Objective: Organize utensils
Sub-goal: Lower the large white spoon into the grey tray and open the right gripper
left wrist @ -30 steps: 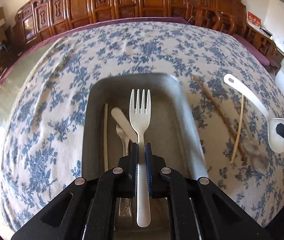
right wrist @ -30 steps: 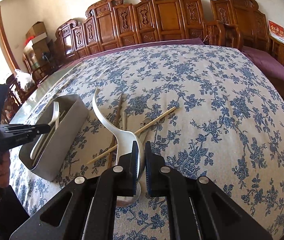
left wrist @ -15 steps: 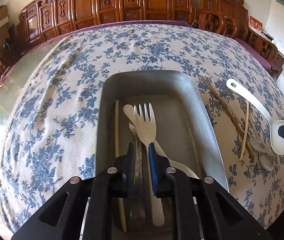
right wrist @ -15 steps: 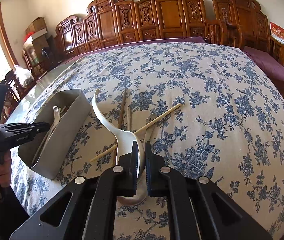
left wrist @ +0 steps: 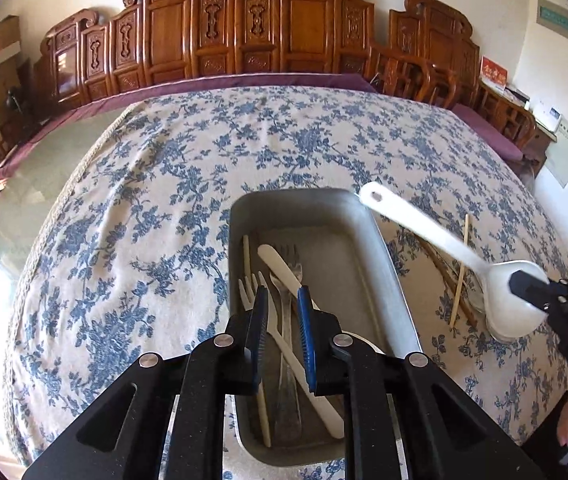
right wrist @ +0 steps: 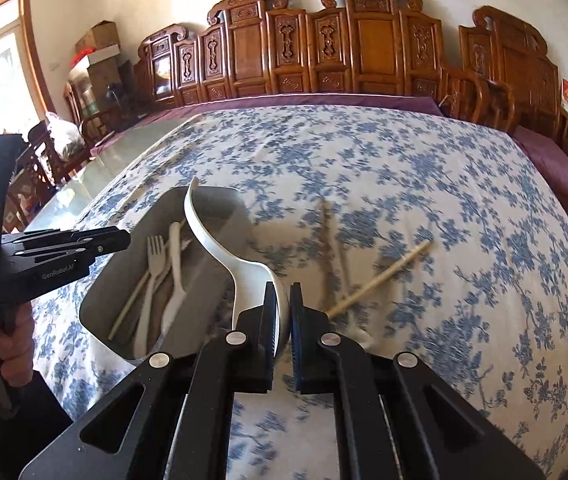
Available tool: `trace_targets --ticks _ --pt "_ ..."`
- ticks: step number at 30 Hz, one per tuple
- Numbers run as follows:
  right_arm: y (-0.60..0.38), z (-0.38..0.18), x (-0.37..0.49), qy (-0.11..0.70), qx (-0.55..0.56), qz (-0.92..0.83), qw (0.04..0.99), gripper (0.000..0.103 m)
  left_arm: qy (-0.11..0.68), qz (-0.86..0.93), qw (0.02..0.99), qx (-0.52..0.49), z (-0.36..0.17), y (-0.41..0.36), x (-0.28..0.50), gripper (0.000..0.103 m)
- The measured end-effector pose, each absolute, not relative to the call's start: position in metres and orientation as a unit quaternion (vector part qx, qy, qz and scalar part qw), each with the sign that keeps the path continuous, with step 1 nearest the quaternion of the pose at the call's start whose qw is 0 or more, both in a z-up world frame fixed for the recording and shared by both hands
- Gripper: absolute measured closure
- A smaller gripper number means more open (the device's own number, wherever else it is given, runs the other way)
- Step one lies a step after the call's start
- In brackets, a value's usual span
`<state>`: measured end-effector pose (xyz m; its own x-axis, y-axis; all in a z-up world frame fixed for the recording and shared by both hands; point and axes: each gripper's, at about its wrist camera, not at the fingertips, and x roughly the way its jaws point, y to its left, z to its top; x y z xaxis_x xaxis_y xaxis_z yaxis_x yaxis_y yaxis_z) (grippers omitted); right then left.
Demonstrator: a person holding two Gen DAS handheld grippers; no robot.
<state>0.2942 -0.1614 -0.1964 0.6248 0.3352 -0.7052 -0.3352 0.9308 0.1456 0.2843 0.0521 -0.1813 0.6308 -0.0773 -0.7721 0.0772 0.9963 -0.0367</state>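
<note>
I look down on a wide table under a blue-flowered cloth (left wrist: 172, 208), with bare cloth all around for moving. At six o'clock sits a long grey tray (left wrist: 368, 248), holding a white fork (right wrist: 155, 258) and other cutlery. My right gripper (right wrist: 282, 320) pinches a white ladle (right wrist: 244, 264) by its bowl, its handle over the tray's far rim; I should lower it lengthwise, clear of the walls. My left gripper (left wrist: 282, 336) hangs slightly parted, empty. Chopsticks (right wrist: 380, 276) lie at three o'clock.
</note>
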Motion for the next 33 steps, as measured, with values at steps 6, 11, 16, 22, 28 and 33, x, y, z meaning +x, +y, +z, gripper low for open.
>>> trace_targets --ticks 6,11,16,22,28,33 --pt "-0.126 -0.191 0.299 0.394 -0.008 0.185 0.900 0.095 0.420 -0.042 0.906 -0.011 -0.174 0.064 0.282 0.089" --pt "-0.106 -0.197 0.308 0.406 -0.007 0.172 0.897 0.095 0.413 -0.033 0.910 -0.013 -0.169 0.078 0.280 0.089" --pt "-0.087 -0.205 0.321 0.426 -0.012 0.159 0.891 0.095 0.408 -0.022 0.912 -0.025 -0.164 0.094 0.281 0.089" --pt "-0.067 -0.210 0.329 0.431 -0.038 0.145 0.890 0.095 0.406 -0.013 0.913 -0.039 -0.163 0.105 0.282 0.086" --pt "-0.055 -0.213 0.335 0.436 -0.056 0.129 0.889 0.095 0.405 -0.012 0.913 -0.049 -0.163 0.111 0.283 0.086" --pt "-0.053 -0.215 0.337 0.447 -0.029 0.153 0.881 0.092 0.403 -0.013 0.914 -0.053 -0.161 0.113 0.281 0.086"
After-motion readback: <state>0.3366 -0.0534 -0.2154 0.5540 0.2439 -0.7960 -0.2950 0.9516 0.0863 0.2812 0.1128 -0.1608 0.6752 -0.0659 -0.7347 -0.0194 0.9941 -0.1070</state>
